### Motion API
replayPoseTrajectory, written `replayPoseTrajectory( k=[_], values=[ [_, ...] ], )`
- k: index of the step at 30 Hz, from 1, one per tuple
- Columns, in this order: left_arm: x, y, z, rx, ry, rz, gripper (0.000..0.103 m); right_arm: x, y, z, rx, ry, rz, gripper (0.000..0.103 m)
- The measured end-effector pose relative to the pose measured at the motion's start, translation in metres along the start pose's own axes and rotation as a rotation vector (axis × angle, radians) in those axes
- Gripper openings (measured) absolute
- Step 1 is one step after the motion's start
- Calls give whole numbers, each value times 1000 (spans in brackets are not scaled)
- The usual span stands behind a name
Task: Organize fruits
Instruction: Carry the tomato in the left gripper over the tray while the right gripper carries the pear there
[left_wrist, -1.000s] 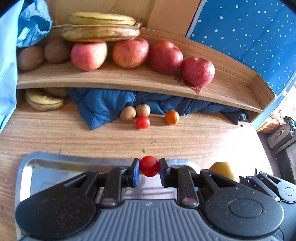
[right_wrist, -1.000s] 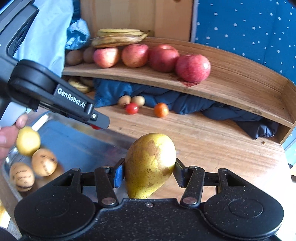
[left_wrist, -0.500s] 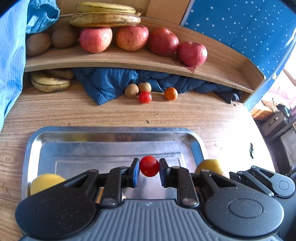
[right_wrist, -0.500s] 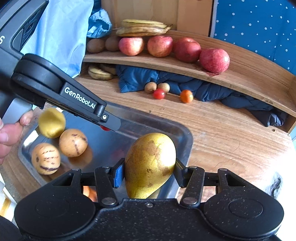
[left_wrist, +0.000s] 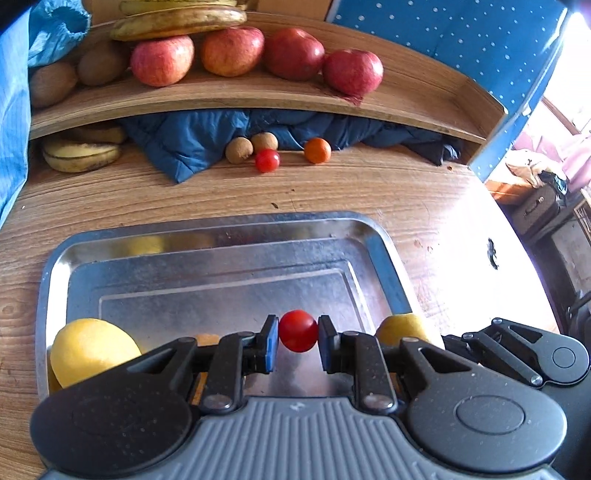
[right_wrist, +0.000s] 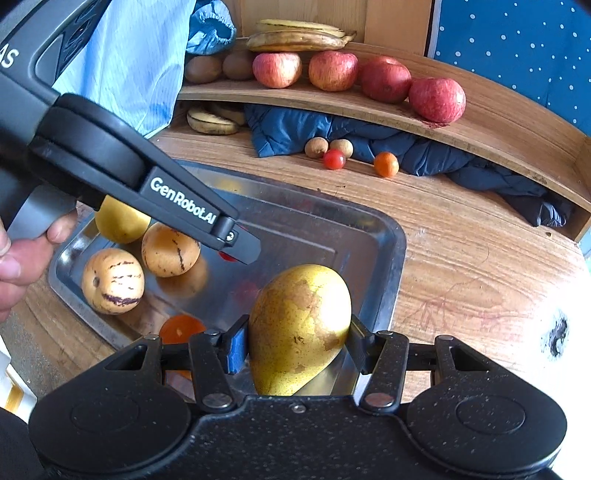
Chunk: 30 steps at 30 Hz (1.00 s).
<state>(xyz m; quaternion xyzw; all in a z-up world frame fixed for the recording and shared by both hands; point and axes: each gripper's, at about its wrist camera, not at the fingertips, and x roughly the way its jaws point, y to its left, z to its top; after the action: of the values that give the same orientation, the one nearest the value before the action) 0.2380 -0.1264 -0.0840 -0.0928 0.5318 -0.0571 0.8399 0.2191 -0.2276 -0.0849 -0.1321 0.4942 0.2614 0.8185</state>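
My left gripper is shut on a red cherry tomato, held over the metal tray. My right gripper is shut on a yellow-green pear, hovering above the tray's near right corner. From the right wrist view the left gripper reaches in from the left, with the tomato mostly hidden behind its finger. The tray holds a yellow fruit, two striped orange-yellow fruits and a small orange fruit. The pear peeks out beside the left gripper.
A curved wooden shelf carries several red apples, kiwis and bananas. Under it lie blue cloth, a banana, two brown fruits, a cherry tomato and a small orange. A hand grips the left tool.
Both grippers have drawn back from the shelf, so they now hang over the tray, whose whole surface shows. Each keeps its hold on its fruit.
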Motion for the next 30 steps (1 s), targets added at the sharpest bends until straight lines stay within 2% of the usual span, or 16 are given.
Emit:
replayPoseTrajectory(
  k=[30],
  values=[
    [1, -2, -12, 75, 74, -1, 25, -4, 8, -12, 32, 20, -73, 55]
  ],
)
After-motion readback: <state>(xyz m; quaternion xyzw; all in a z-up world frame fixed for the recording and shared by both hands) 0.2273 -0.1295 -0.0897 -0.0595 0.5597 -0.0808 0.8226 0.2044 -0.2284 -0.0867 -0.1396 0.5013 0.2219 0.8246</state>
